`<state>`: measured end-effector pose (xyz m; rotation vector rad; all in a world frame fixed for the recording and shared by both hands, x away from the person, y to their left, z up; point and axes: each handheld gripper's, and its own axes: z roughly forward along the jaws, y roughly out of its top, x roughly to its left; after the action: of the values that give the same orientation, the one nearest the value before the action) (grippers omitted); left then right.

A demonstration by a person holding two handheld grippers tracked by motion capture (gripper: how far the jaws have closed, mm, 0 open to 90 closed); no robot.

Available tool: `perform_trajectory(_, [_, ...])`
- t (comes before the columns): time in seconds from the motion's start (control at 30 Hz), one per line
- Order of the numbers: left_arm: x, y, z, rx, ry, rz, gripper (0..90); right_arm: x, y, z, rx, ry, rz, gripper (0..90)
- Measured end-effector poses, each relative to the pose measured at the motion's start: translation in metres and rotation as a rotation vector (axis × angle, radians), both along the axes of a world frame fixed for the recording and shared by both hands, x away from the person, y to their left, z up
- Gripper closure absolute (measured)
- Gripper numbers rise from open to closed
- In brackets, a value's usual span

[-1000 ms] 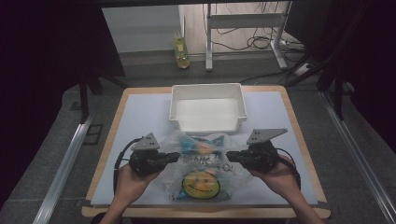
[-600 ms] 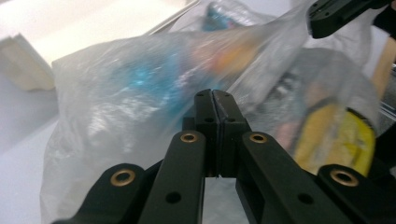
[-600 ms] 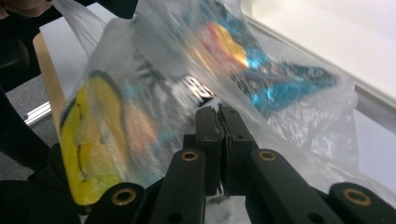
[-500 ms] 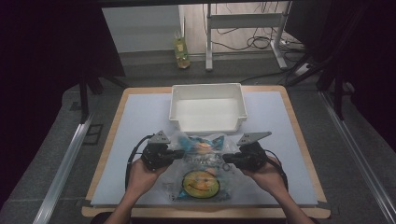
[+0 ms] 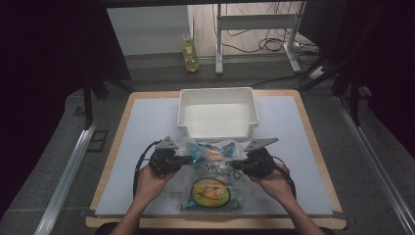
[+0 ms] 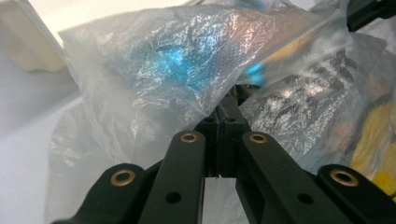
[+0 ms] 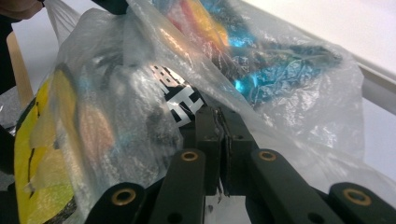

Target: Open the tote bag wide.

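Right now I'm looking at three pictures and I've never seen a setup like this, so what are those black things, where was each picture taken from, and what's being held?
A person sits at a table and holds a hand-held black clamp in each hand. One picture looks down from above. The other two come from small cameras that ride on each tool and look along its jaws. On the table lie a clear plastic bag with a yellow smiley face and an empty white tub behind it. The left tool pinches one side of the bag and the right tool pinches the other; up close, both pairs of jaws are shut on the thin plastic. Something blue and orange shows through the bag.
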<state>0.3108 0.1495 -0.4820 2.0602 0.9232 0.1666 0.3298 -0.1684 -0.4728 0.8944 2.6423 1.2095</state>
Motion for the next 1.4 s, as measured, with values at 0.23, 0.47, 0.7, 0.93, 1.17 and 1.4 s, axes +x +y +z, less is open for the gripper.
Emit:
perform_trajectory(0.23, [-0.012, 0.001, -0.005, 0.001, 0.043, -0.045, 89.4, -0.003, 0.0, -0.007, 0.011, 0.023, 0.021, 86.2])
perform_trajectory(0.47, [-0.026, 0.0, -0.009, 0.004, 0.067, -0.079, 89.4, -0.017, 0.0, -0.003, 0.015, 0.031, 0.077, 86.2])
perform_trajectory(0.7, [-0.03, 0.004, 0.001, -0.016, 0.02, -0.03, 89.4, -0.029, -0.001, -0.003, 0.007, 0.031, 0.108, 86.2])
perform_trajectory(0.93, [-0.01, -0.012, 0.012, 0.006, -0.029, 0.005, 89.3, -0.036, 0.0, 0.003, 0.025, 0.021, 0.131, 86.1])
perform_trajectory(1.17, [-0.008, -0.015, 0.001, 0.006, 0.04, -0.055, 89.3, -0.038, -0.001, 0.002, 0.024, 0.028, 0.139, 86.1])
perform_trajectory(1.4, [-0.028, -0.004, -0.009, 0.004, 0.093, -0.103, 89.3, -0.043, -0.002, -0.001, 0.02, 0.038, 0.147, 86.0])
